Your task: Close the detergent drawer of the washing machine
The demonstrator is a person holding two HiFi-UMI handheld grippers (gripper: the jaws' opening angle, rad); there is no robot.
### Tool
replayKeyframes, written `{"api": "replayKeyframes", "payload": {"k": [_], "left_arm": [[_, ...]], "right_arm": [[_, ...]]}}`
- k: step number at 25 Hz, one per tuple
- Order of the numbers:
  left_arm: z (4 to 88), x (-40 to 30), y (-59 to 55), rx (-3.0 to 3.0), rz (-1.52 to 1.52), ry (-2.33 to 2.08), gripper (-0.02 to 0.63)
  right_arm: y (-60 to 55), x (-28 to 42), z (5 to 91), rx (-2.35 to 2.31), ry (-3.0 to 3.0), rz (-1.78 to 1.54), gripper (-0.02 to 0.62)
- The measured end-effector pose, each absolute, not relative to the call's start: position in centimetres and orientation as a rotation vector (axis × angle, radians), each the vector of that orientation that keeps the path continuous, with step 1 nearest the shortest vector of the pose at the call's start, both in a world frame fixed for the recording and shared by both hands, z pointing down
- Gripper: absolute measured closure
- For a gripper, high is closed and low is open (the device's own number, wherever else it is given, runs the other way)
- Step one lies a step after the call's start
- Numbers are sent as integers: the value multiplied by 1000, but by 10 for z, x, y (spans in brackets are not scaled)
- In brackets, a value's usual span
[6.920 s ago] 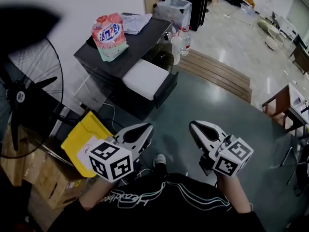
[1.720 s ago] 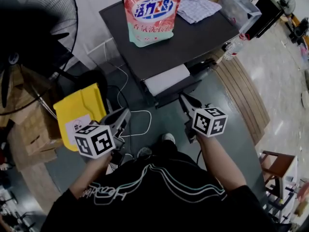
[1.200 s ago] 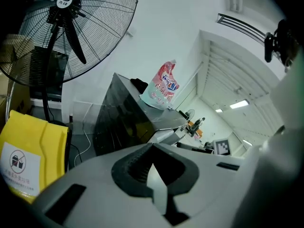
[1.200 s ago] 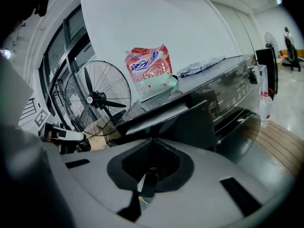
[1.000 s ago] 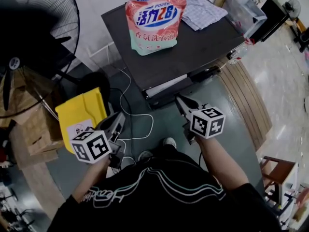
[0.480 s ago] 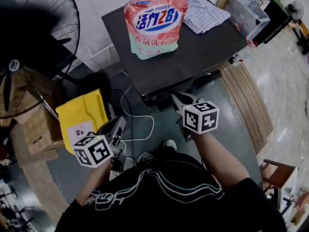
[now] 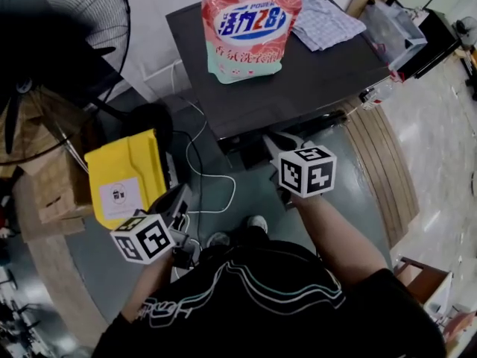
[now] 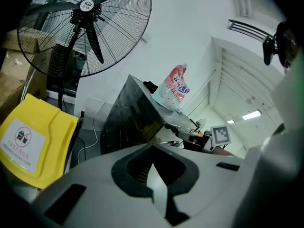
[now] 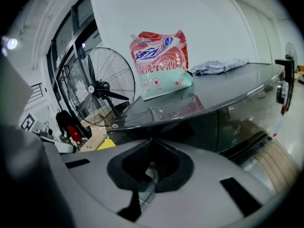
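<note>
Held right gripper, jaws together and empty, tips against the drawer, pushed in at the washer's near front. Held left gripper, jaws likewise closed on nothing, low and left, well apart from washer, just beside yellow sign and white cable. On washer top: pouch upright, cloth right of it. Fan far left.

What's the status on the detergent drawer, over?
Left hand-held gripper and right hand-held gripper shut, empty; right at washer front. Detergent drawer looks pushed in. Nothing blocking.
</note>
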State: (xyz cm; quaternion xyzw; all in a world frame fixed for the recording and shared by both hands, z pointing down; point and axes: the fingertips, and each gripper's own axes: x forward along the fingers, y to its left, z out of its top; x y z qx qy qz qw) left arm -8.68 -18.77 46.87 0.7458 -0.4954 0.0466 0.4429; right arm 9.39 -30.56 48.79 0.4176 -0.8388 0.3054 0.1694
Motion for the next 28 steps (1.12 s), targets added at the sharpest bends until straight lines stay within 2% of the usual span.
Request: {"api": "replayKeyframes", "payload": {"k": [10, 18, 28], "left_arm": [[437, -44, -188, 1976, 101, -1242, 581], [381, -15, -177, 2160, 65, -1161, 581], [300, -13, -146, 2347, 18, -1077, 581]], "right_arm": [[-294, 96, 480, 935, -2450, 859, 569], [-240, 91, 399, 763, -2647, 712, 569], [-163, 70, 286, 697, -2942, 590, 569]]}}
